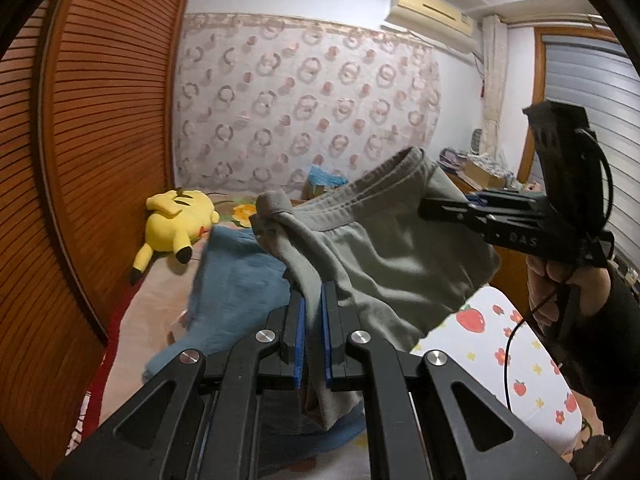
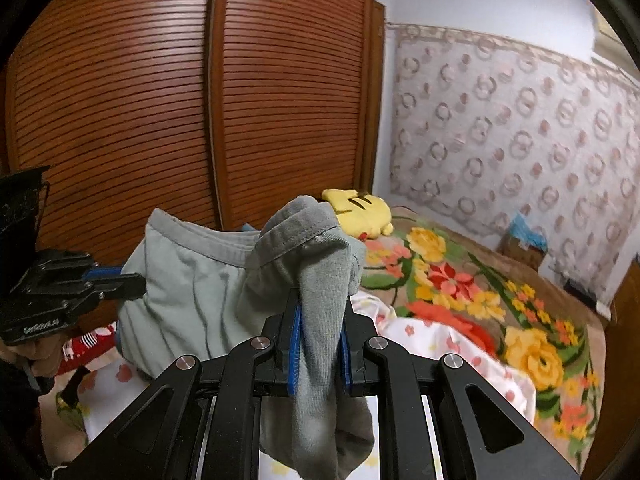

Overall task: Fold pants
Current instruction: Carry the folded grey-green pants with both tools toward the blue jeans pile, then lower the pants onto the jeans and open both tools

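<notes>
Left gripper (image 1: 313, 300): clamped on a bunched fold of the grey-green cotton pants (image 1: 384, 256); blue pads pinch the cloth
Pants: held aloft between both grippers above the floral bedspread (image 2: 480, 280)
Right gripper (image 2: 320, 312): closed on the other fold
Containers: a brown cardboard box (image 2: 520, 250), contents unclear

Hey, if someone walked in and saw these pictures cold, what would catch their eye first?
Probably the grey pants, held up off the bed and stretched between the two grippers: the left gripper and the right gripper are each clamped on a bunch of the fabric. Next, the yellow plush toy lying by the slatted wooden wardrobe, and the bright flowered blanket on the bed.
</notes>
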Demonstrator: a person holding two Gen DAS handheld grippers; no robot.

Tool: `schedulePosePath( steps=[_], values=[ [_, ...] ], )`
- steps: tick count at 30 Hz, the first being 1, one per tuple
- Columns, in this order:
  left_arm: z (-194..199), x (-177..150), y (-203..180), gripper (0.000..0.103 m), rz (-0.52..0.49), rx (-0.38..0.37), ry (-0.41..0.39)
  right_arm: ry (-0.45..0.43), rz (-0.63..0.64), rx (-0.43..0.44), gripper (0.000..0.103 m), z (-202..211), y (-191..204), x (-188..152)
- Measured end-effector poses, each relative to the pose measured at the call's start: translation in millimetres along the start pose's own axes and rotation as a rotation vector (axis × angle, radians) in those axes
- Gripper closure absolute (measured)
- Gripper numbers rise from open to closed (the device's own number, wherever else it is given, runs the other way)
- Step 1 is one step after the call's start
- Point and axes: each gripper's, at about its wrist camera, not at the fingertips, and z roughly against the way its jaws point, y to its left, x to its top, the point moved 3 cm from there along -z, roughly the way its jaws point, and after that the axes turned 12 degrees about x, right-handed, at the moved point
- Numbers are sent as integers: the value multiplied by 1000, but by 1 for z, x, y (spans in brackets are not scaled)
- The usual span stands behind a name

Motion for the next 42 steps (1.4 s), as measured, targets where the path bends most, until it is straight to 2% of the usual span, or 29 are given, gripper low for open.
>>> schedulePosePath(
  steps=[3, 20, 29, 36, 39, 42],
  values=[
    [-1, -1, 11, 95, 23, 19, -6, 26, 24, 31, 87, -16, -2, 11],
    [-13, -27, 38, 95, 123, 103, 28, 163, 175, 81, 87, -105, -5, 45],
    [-21, -43, 51, 95, 149, 147, 75, 177, 148, 119, 86, -149, -11, 51],
    [-23, -46, 53, 94, 157, 156, 90, 121, 38, 108, 65, -148, -22, 55],
    [-22, -42, 55, 87, 149, 170, 89, 79, 35, 102, 64, -131, -23, 57],
    [-16, -37, 57, 67, 146, 183, 70, 53, 30, 108, 64, -109, -20, 53]
  ],
)
